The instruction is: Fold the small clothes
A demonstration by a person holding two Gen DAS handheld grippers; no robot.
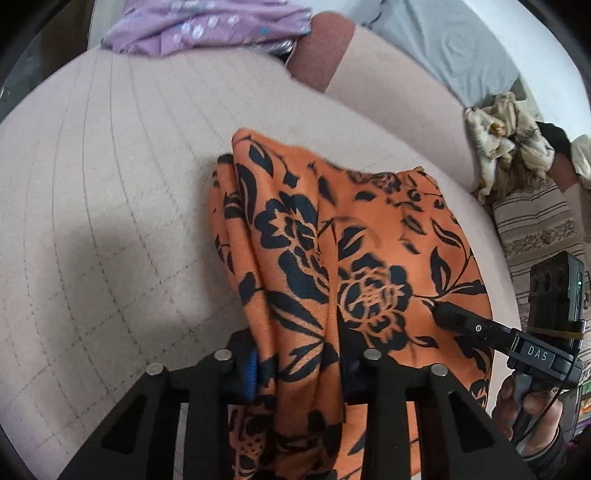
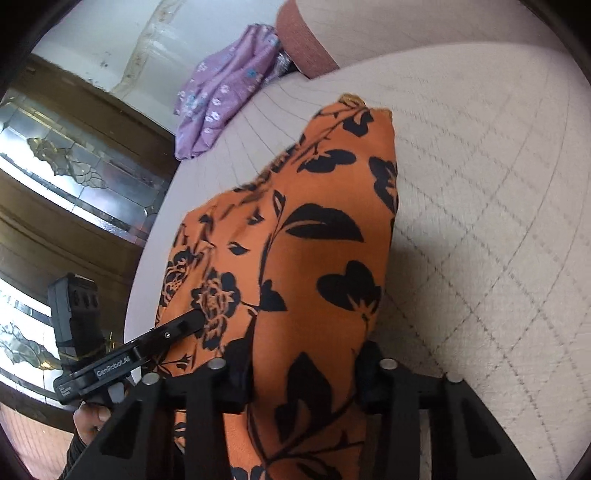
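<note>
Orange floral cloth (image 1: 332, 258) pinched between fingers (image 1: 251, 373)

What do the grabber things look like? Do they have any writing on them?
Both are black. The left gripper has angular cut-out arms, round silver pins and a blue ridged pad. Seen from the side, the right gripper has a slim finger, white letters "DAS", a thin black cable and a boxy black unit with a tiny green light. The left one's side reads "GenRobot.AI".

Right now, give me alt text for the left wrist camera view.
The left gripper pinches a bunched orange garment with black flowers over a quilted beige bed. The right gripper grips the same garment from the right; a purple floral cloth lies at the far edge.
</note>
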